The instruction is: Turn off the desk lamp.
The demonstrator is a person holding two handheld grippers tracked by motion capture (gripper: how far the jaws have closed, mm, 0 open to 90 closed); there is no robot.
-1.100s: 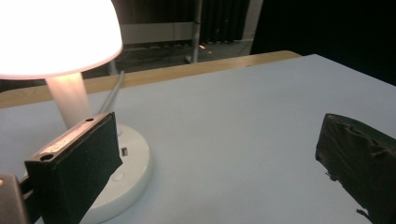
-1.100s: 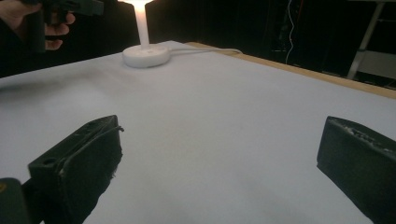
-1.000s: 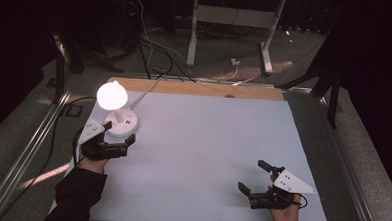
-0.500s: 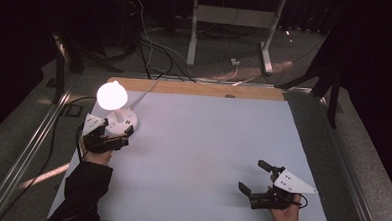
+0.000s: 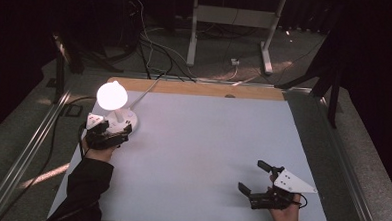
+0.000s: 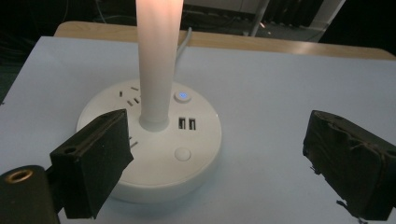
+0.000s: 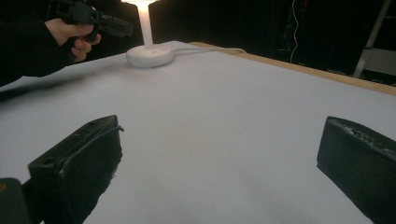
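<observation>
Nearest the camera, at the table's front right corner, the right gripper [image 5: 255, 184], a black tool topped with a grey three-cornered plate, rests in a hand with its matte, foam-padded jaws spread wide over bare tabletop and nothing between them. Beneath it lies the smooth, pale blue-white table surface [image 5: 207, 151], a flat rectangular sheet edged at the far side by a strip of light wood [image 5: 195, 88].

Farther back on the left, a hand in a dark sleeve [image 5: 83, 185] holds the left gripper [image 5: 125, 130] low over the round white plastic lamp base [image 6: 154, 144]. Its jaws have just been closing a little yet stand well apart, one black pad in front of the base's left edge, the other off to the right over the table, gripping nothing. The glossy, disc-shaped base carries socket slots, two USB ports, a plain round white button [image 6: 182, 154] and a small blue-lit button [image 6: 182, 96]. From its centre rises a smooth white stem [image 6: 156, 60], tube-shaped and glowing warm, crowned by a bright rounded shade [image 5: 111, 95].

Beyond, a white cable [image 5: 146, 91] runs from the base over the wooden edge. Behind the table, dark cables lie on the grey floor beside a white metal stand [image 5: 229, 37].
</observation>
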